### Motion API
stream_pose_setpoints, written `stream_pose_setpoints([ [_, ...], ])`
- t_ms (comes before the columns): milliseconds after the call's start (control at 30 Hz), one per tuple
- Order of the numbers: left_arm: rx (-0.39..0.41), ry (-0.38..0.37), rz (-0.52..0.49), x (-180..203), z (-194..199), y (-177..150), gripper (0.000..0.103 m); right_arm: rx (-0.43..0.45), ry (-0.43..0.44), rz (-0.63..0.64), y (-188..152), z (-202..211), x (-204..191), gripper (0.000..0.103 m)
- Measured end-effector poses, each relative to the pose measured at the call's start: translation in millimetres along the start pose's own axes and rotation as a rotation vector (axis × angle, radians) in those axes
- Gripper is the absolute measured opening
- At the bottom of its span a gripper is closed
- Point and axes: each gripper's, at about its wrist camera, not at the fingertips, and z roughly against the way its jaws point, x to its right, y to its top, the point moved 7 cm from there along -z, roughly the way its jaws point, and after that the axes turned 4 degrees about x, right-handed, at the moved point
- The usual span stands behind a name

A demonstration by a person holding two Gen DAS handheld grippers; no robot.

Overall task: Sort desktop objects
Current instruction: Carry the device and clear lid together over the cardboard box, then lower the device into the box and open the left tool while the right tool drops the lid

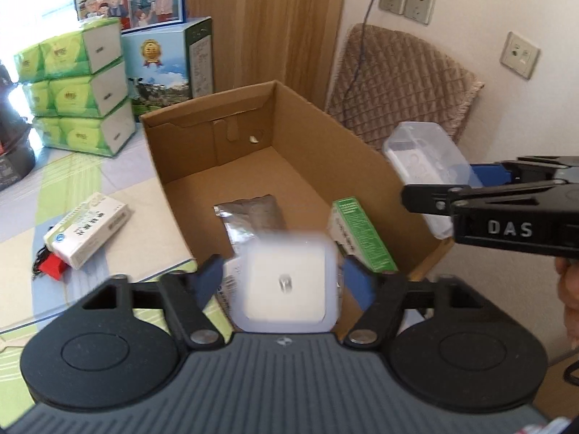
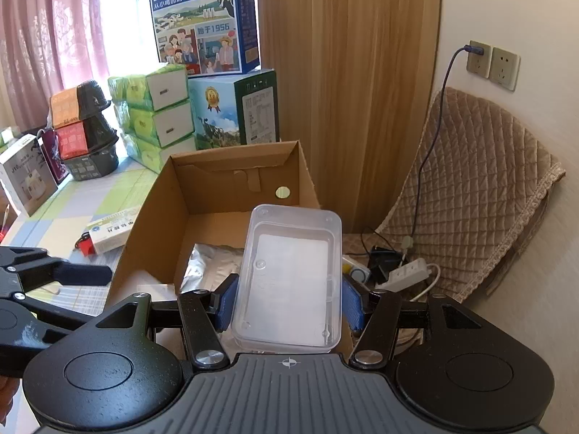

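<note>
Left gripper (image 1: pixel 286 282) clamps a white square box (image 1: pixel 287 287) between its fingers, over the cardboard box's (image 1: pixel 325 152) near edge; right gripper (image 2: pixel 289 302) clamps a clear plastic tub (image 2: pixel 291 275) above it; foil pouch (image 1: pixel 249 217) lies inside

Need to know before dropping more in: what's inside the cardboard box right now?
Inside the cardboard box: a silver foil pouch flat on the floor and a green-and-white carton by its right wall. The near floor is hidden behind both grippers' held items.
</note>
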Motion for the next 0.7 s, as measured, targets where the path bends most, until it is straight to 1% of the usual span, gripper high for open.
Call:
stream_pose_setpoints([
  [67, 0.0, -0.009, 0.016, -3, 2, -1, 0.071, -0.001, 0.001, -0.003, 0, 0, 0, 0.055],
  [333, 0.014, 0.008, 0.048, -16, 17, -8, 0.071, -0.011, 0.022, -0.01, -5, -1, -7, 0.055],
  [700, 0.024, 0.021, 0.063, -25, 30, -12, 0.071, -0.018, 0.037, -0.002, -6, -2, -22, 0.055],
])
